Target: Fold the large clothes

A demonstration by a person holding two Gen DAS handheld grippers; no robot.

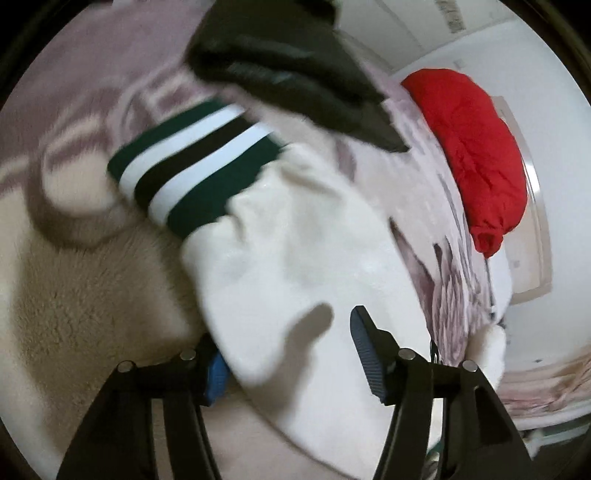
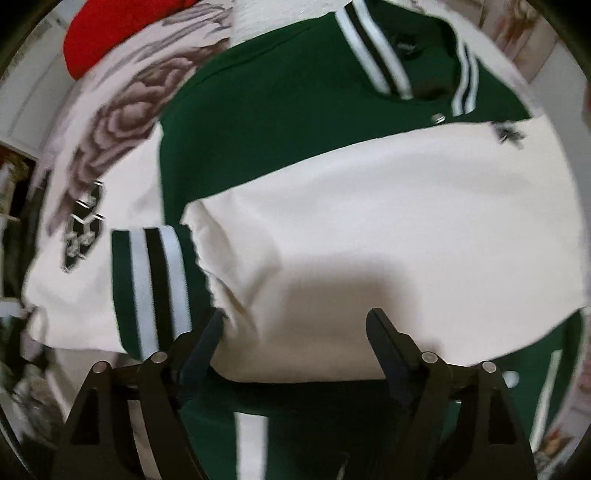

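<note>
A green varsity jacket (image 2: pixel 280 110) with cream sleeves lies on a floral bedspread (image 2: pixel 125 110). In the right wrist view a cream sleeve (image 2: pixel 369 221) lies folded across the green body, its striped cuff (image 2: pixel 151 284) at the left. My right gripper (image 2: pixel 295 332) is open, its fingers either side of the sleeve's lower edge. In the left wrist view another cream sleeve (image 1: pixel 295 251) with a green, white and black striped cuff (image 1: pixel 192 166) runs between the open fingers of my left gripper (image 1: pixel 288 354). The cloth covers the left finger.
A red garment (image 1: pixel 472 147) lies on the bed's far side, also in the right wrist view (image 2: pixel 110 33). A dark garment (image 1: pixel 288 66) lies beyond the cuff. A fuzzy beige blanket (image 1: pixel 74 302) is at the left. White wall and door frame (image 1: pixel 535 184) stand behind.
</note>
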